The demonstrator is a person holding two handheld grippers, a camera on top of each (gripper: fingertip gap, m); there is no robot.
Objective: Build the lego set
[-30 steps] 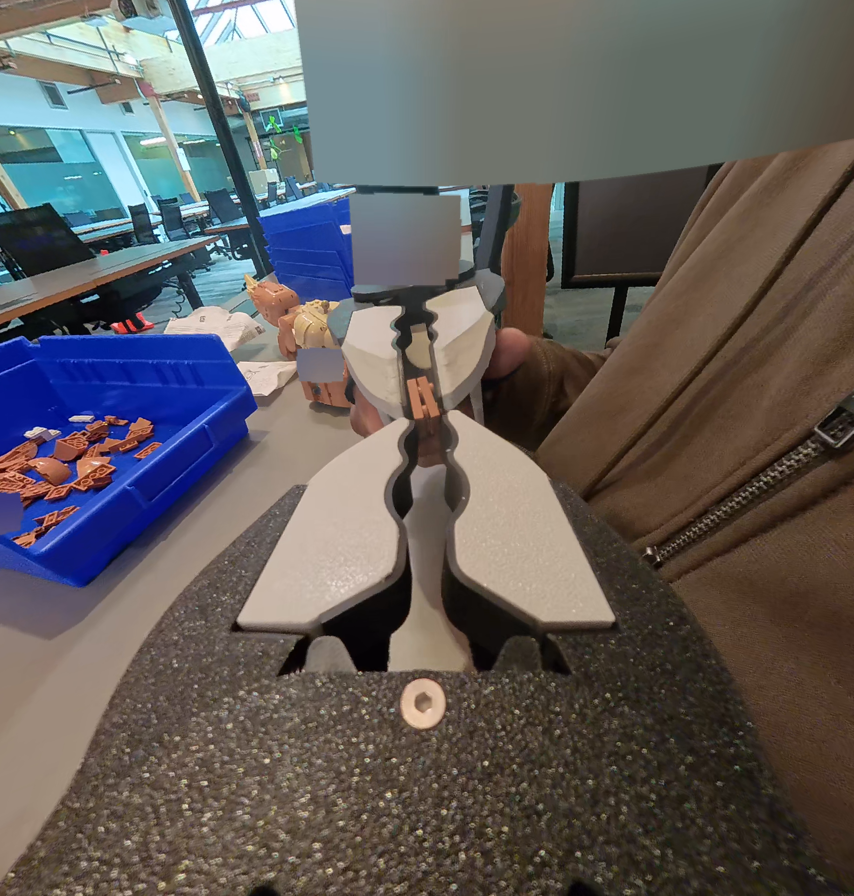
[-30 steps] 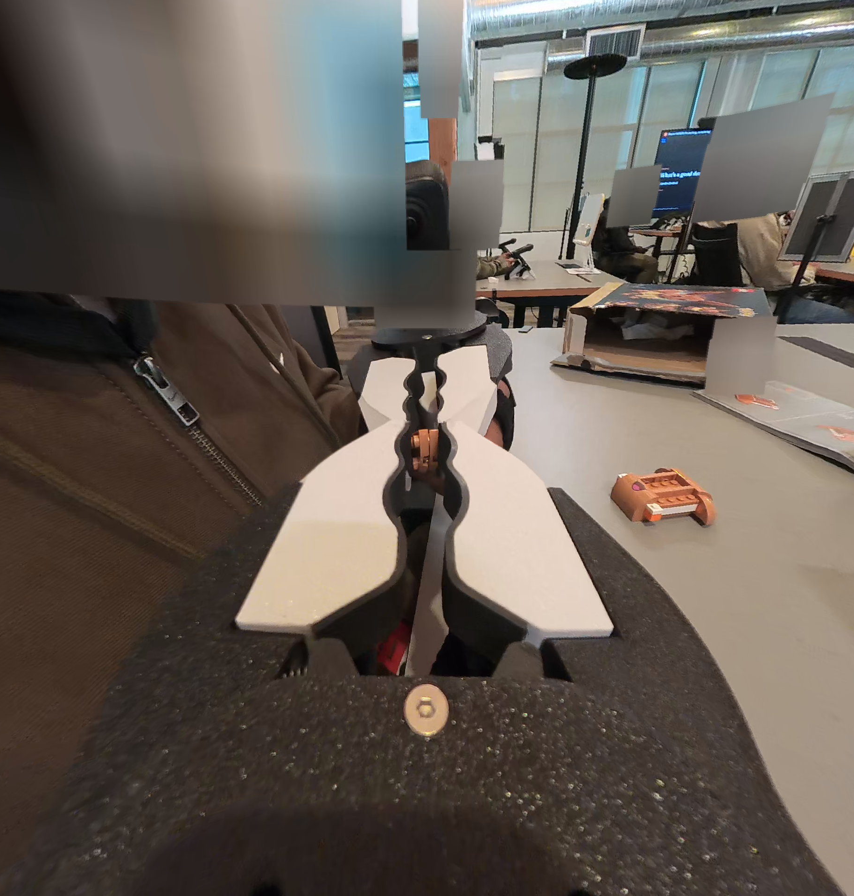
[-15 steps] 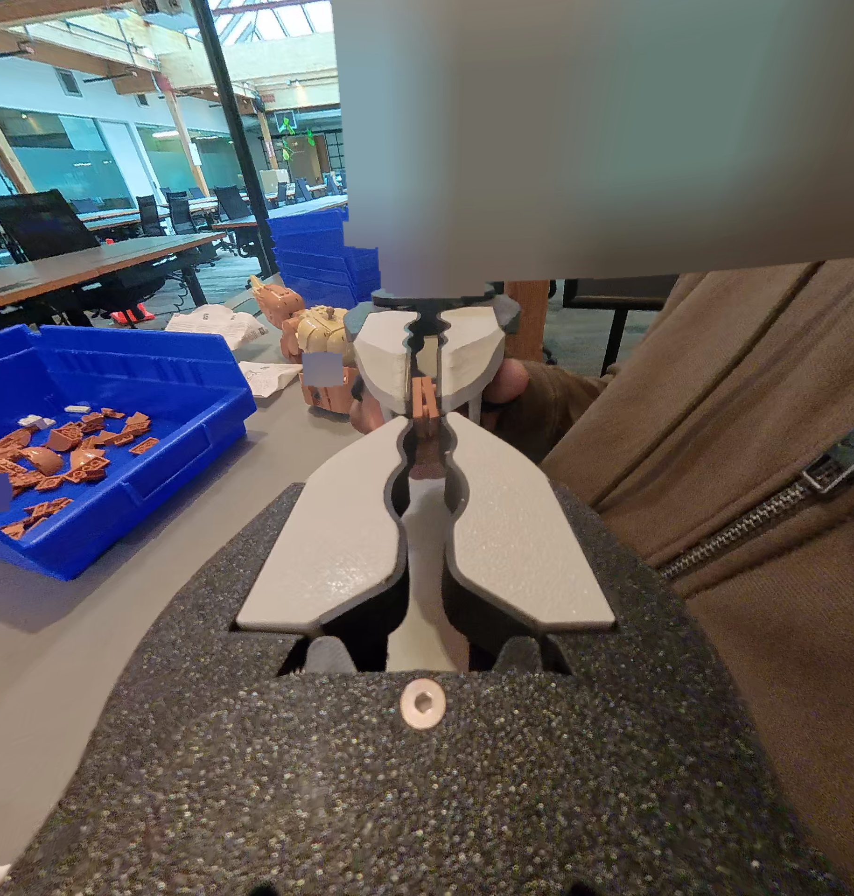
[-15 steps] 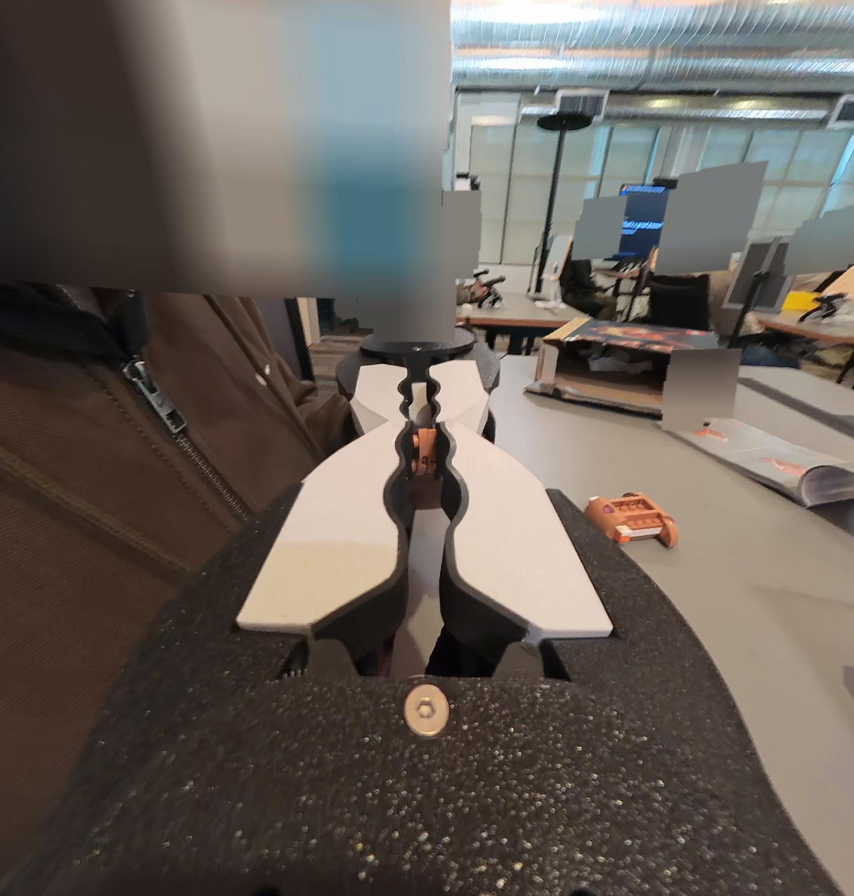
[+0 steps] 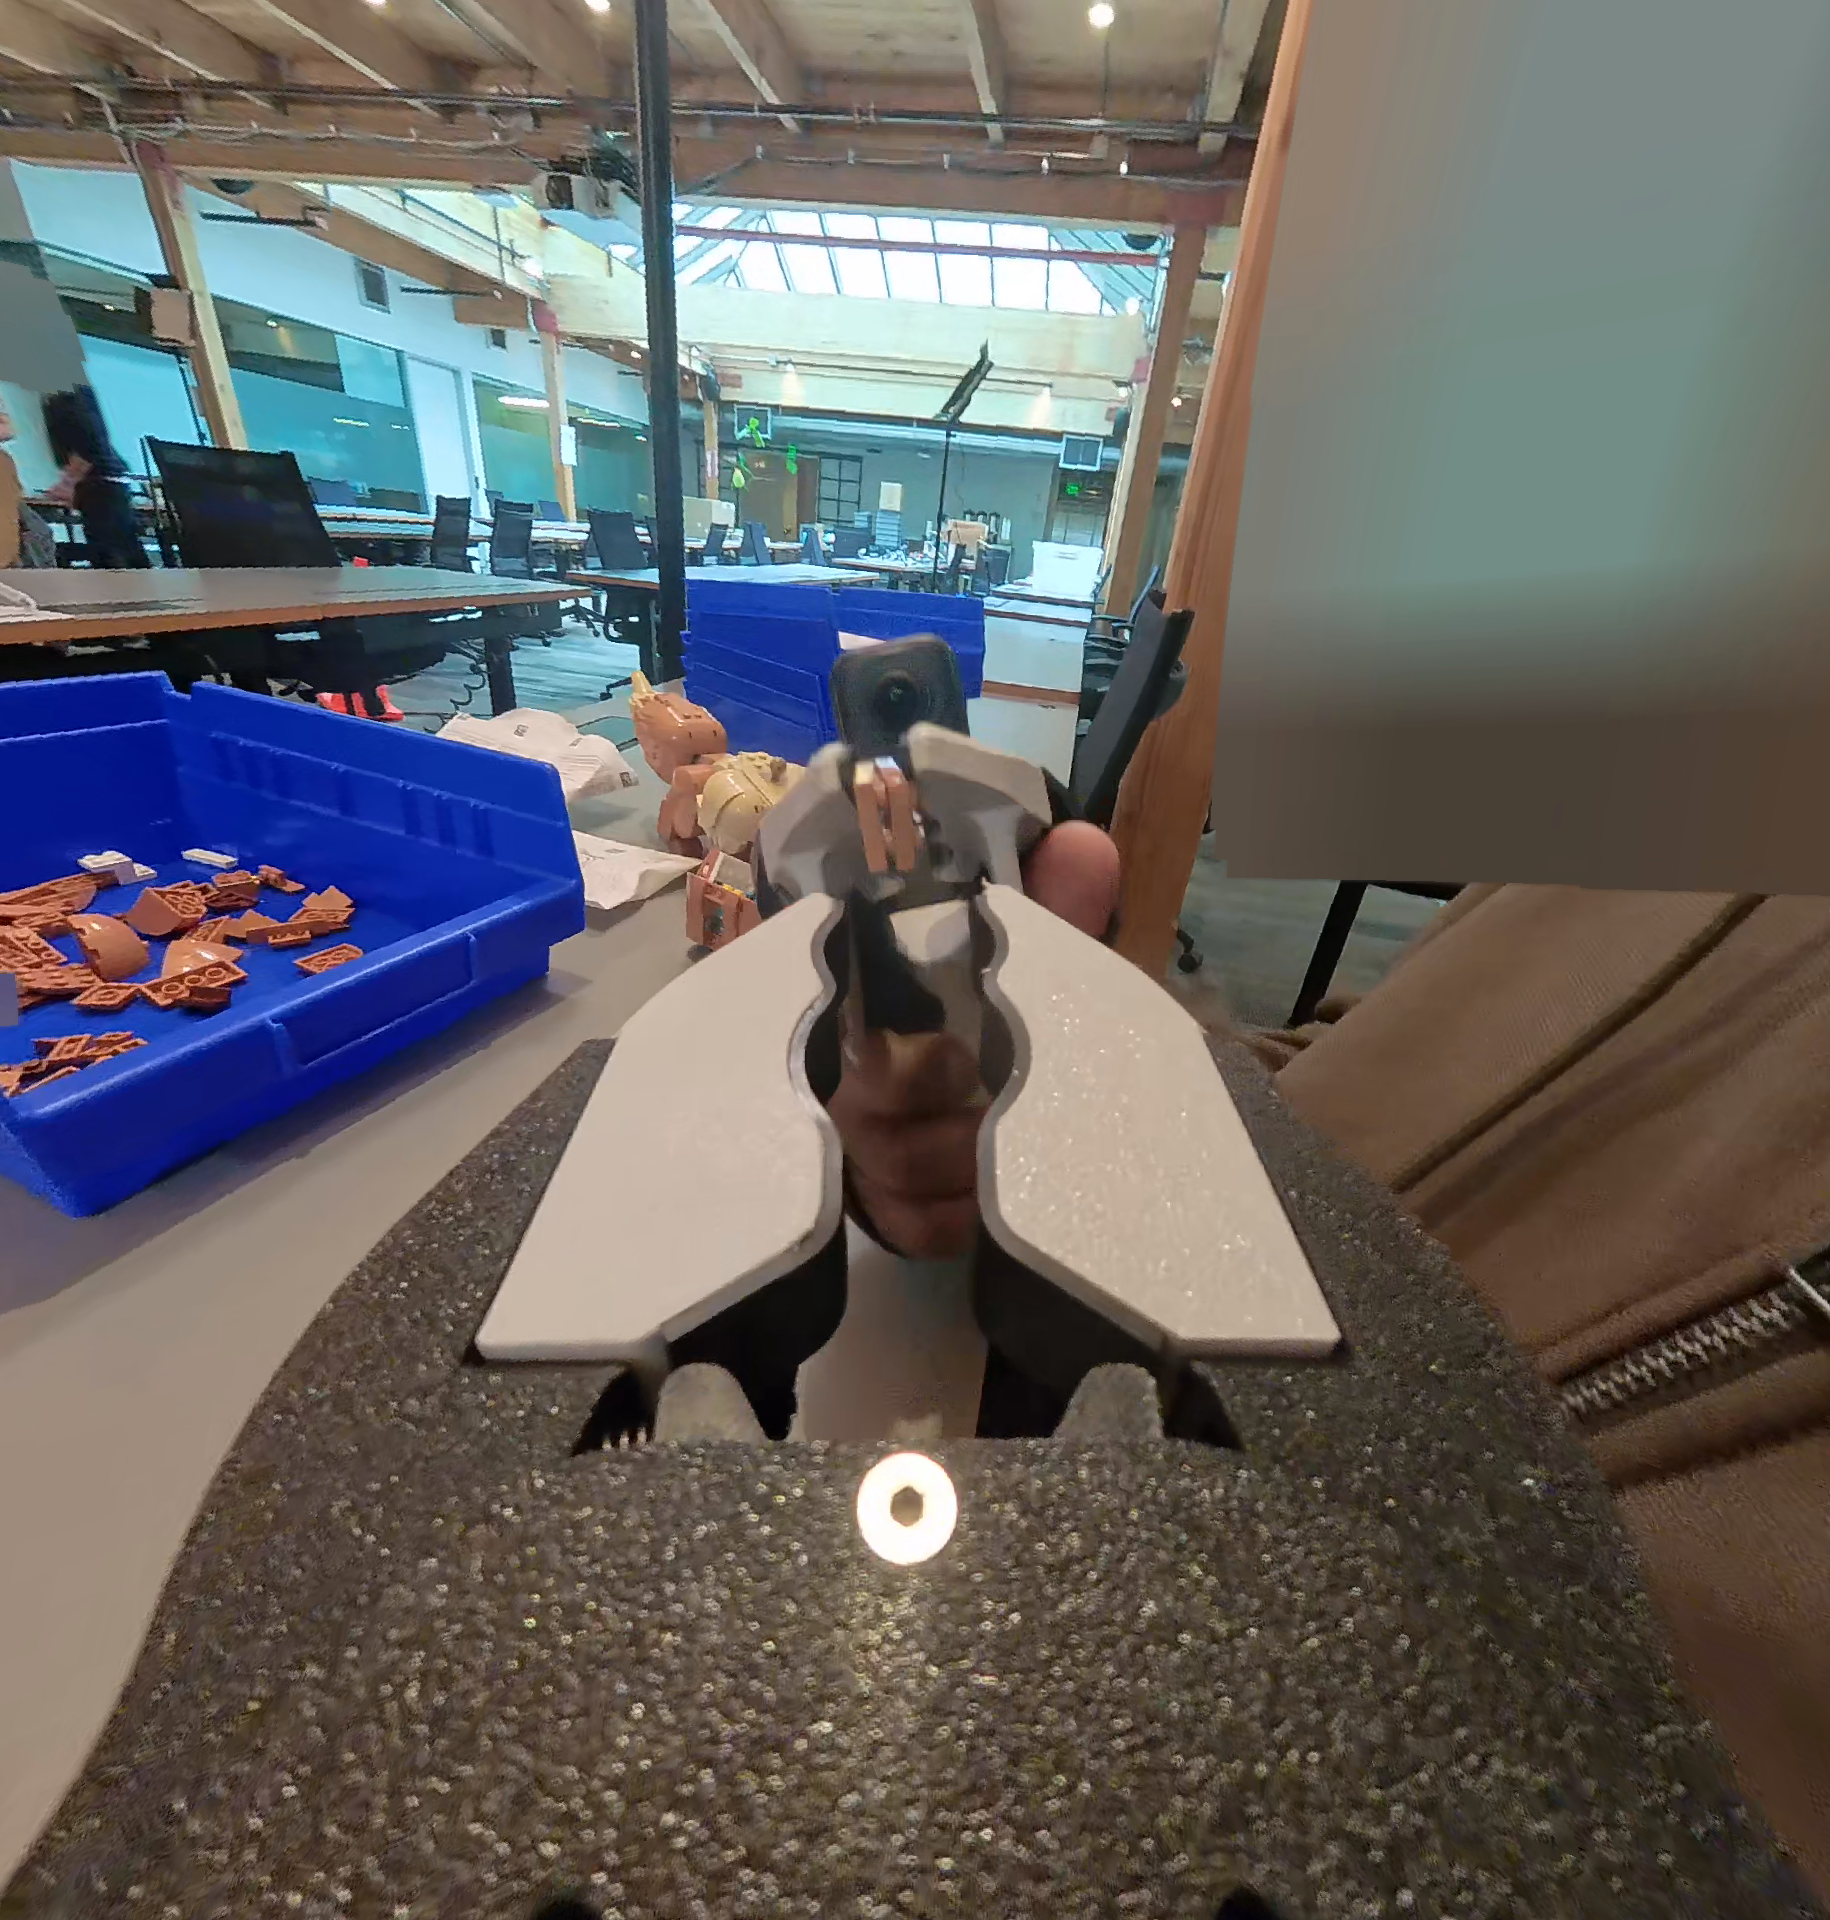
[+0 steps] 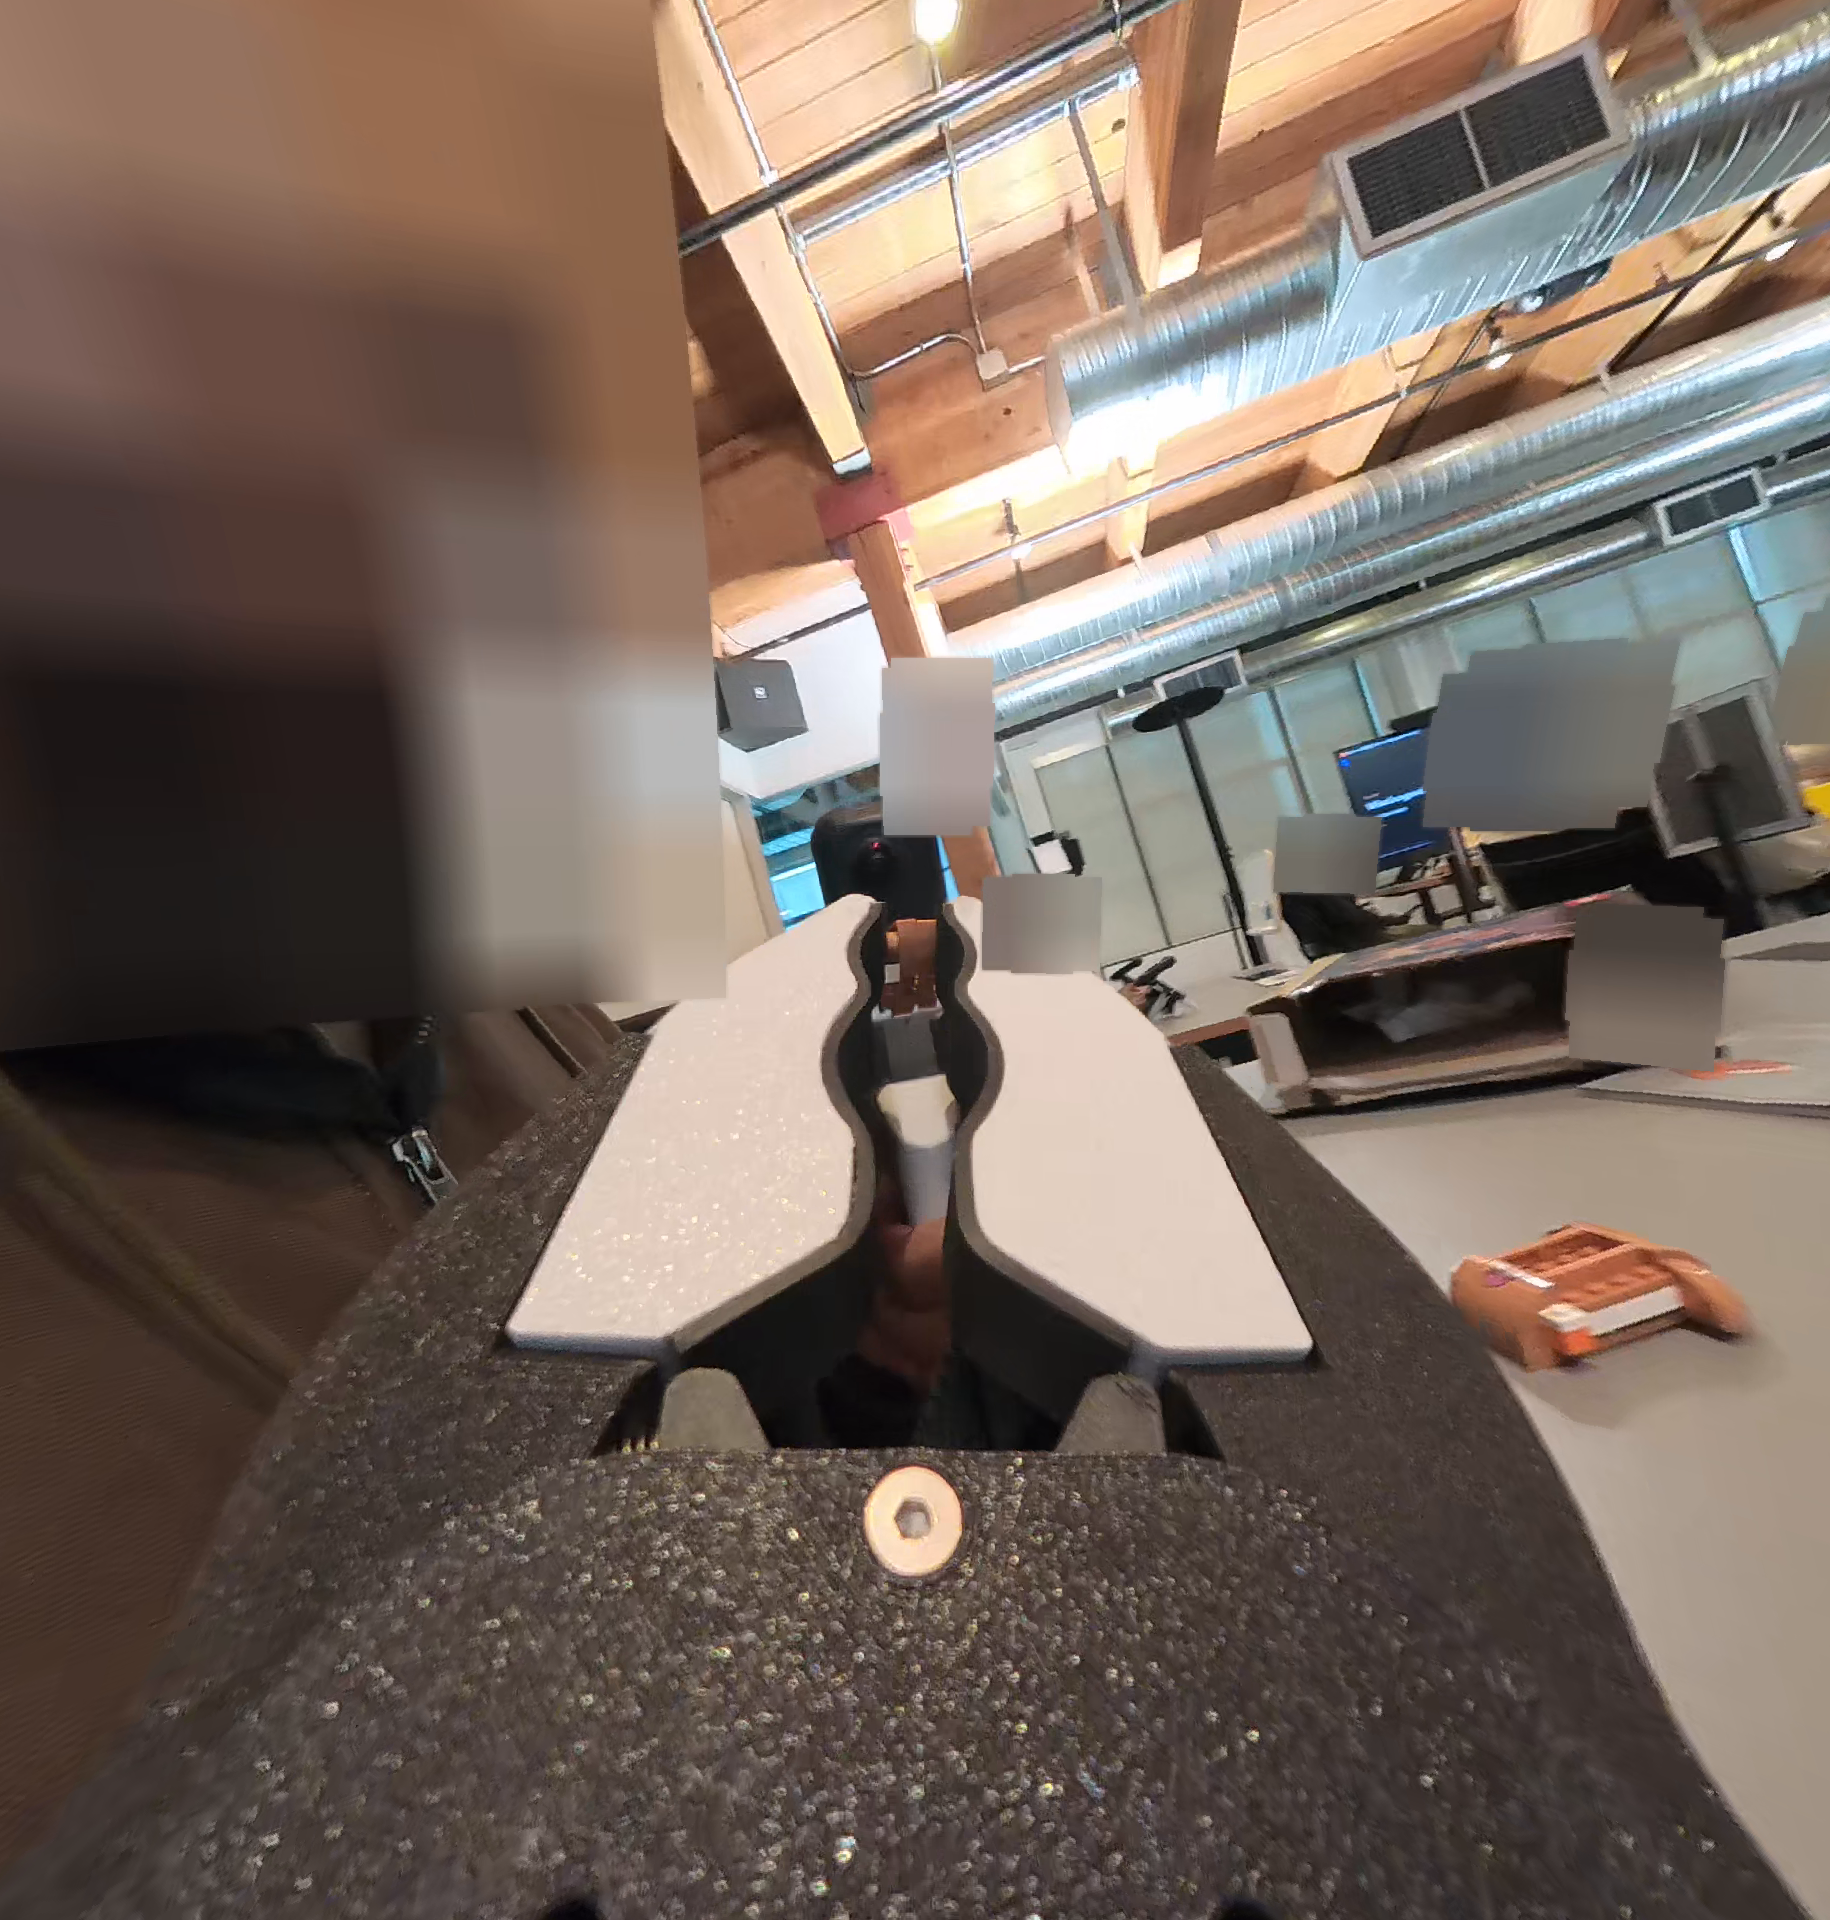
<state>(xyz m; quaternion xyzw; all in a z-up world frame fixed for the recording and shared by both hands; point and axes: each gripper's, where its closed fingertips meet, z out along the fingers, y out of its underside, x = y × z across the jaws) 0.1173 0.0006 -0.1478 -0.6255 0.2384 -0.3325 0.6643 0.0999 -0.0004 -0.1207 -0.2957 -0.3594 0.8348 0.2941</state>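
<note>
My right gripper [image 6: 911, 920] is shut on a small brown lego piece [image 6: 916, 971] at its fingertips and is tilted upward. In the left wrist view the right gripper [image 5: 890, 790] shows just ahead, leaning left, with the brown piece [image 5: 883, 826] sticking out of its tips. My left gripper [image 5: 909, 904] is open with nothing between its fingers and sits close below and in front of the right one. One of its pale fingertips [image 6: 921, 1132] shows through the right gripper's gap. A hand [image 5: 1072, 878] holds the right gripper.
A blue bin [image 5: 298, 1039] with several loose brown pieces [image 5: 111, 945] stands on the grey table at left. A partly built brown and tan figure [image 5: 724, 821], papers [image 5: 537, 743] and stacked blue bins [image 5: 776, 644] lie behind. A brown sub-assembly [image 6: 1597, 1294], a cardboard box [image 6: 1410, 997] and a brown jacket [image 5: 1617, 1143] are close by. Both grippers' tips are close together, under 4 cm apart.
My left gripper has opened and let go of the brown piece. The right gripper keeps the piece and has tilted upward. Both views now point higher.
</note>
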